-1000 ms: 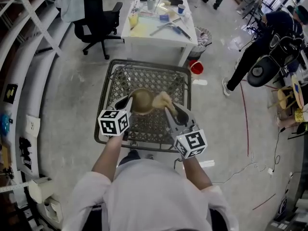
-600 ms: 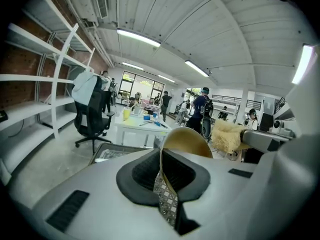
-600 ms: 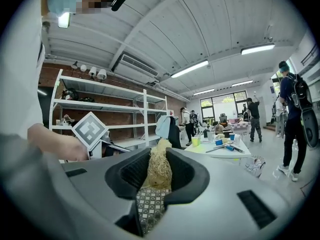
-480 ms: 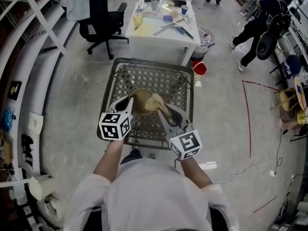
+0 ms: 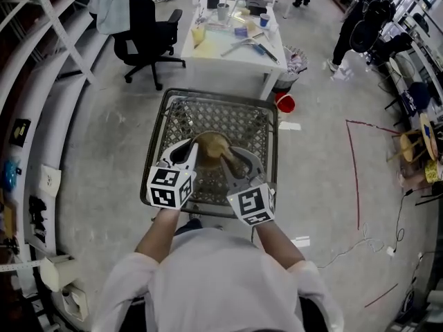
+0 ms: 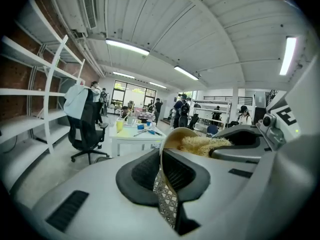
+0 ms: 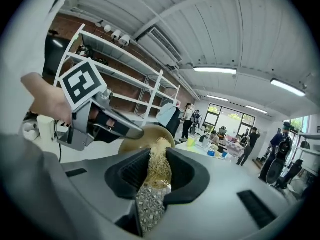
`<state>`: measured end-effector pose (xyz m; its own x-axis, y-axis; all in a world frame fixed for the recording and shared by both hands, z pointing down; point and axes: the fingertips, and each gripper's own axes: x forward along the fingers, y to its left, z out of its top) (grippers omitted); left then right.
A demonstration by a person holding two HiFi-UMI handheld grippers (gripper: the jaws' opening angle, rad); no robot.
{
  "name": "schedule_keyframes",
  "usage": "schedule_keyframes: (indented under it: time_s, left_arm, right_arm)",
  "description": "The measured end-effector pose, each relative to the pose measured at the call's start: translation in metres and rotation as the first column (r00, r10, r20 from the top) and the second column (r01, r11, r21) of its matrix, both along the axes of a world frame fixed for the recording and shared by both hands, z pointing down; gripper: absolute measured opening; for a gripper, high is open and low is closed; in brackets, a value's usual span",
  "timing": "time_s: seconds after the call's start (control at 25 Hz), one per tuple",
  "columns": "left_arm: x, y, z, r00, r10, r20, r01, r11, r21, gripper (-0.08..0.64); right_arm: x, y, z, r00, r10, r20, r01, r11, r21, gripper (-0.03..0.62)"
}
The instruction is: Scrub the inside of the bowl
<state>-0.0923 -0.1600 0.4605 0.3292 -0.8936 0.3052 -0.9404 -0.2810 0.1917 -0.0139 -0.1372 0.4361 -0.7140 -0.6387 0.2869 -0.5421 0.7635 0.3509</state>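
As I look down from the head view, both of the person's forearms reach forward from white sleeves and angle in towards each other over a wire rack. The left gripper and the right gripper meet at a tan bowl, which sits between their tips above the middle of the rack. Each gripper's marker cube faces up at the camera. A pale scrubbing pad lies at the bowl's right side. A white table and a black chair stand beyond the rack.

Seen from the left gripper view, the left gripper has its jaws nearly together, pinching the thin rim of the bowl, which stands on edge. The scrubbing pad shows just right of the bowl, at the tip of the right gripper.

From the right gripper view, the right gripper has its jaws squeezed onto the scrubbing pad, whose far end touches the inside of the bowl. The left gripper comes in from the left, tilted, with a hand wrapped behind its cube.
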Motion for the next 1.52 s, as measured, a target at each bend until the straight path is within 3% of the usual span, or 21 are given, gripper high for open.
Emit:
schedule_keyframes:
  time_s: [0.2, 0.48, 0.76, 0.92, 1.16, 1.36, 1.52]
  left_arm:
    - [-0.008, -0.005, -0.01, 1.0, -0.003, 0.003, 0.003, 1.0, 0.026, 0.043]
    - [0.004, -0.004, -0.002, 0.999, 0.042, 0.011, -0.042, 0.999, 0.014, 0.043]
    - [0.004, -0.003, 0.005, 0.999, 0.048, 0.015, -0.048, 0.999, 0.005, 0.043]
    - [-0.006, -0.011, 0.001, 0.999, 0.028, 0.017, -0.029, 0.999, 0.017, 0.043]
    - [-0.011, -0.018, 0.0, 0.999, 0.02, 0.031, -0.021, 1.0, 0.019, 0.043]
    - [0.001, -0.015, 0.007, 0.998, 0.056, 0.041, -0.056, 0.998, 0.003, 0.043]
    - [0.01, -0.013, 0.01, 0.996, 0.078, 0.039, -0.078, 0.997, -0.004, 0.043]
  right_arm:
    - [-0.009, 0.007, 0.009, 0.999, -0.019, -0.036, 0.017, 0.999, -0.043, 0.1]
    - [-0.03, 0.01, 0.009, 0.997, -0.078, 0.002, 0.078, 0.994, -0.076, 0.1]
    - [-0.014, -0.012, 0.0, 1.0, -0.001, 0.02, 0.002, 0.999, -0.047, 0.1]
    - [-0.004, -0.013, 0.009, 0.999, 0.015, 0.038, -0.012, 0.995, -0.099, 0.1]
    - [-0.015, 0.003, 0.025, 0.996, -0.045, 0.077, 0.059, 0.98, -0.189, 0.1]
    - [-0.028, 0.002, 0.02, 0.991, -0.088, 0.096, 0.105, 0.978, -0.178, 0.1]
    - [-0.025, -0.012, 0.008, 0.994, -0.057, 0.095, 0.07, 0.988, -0.141, 0.1]
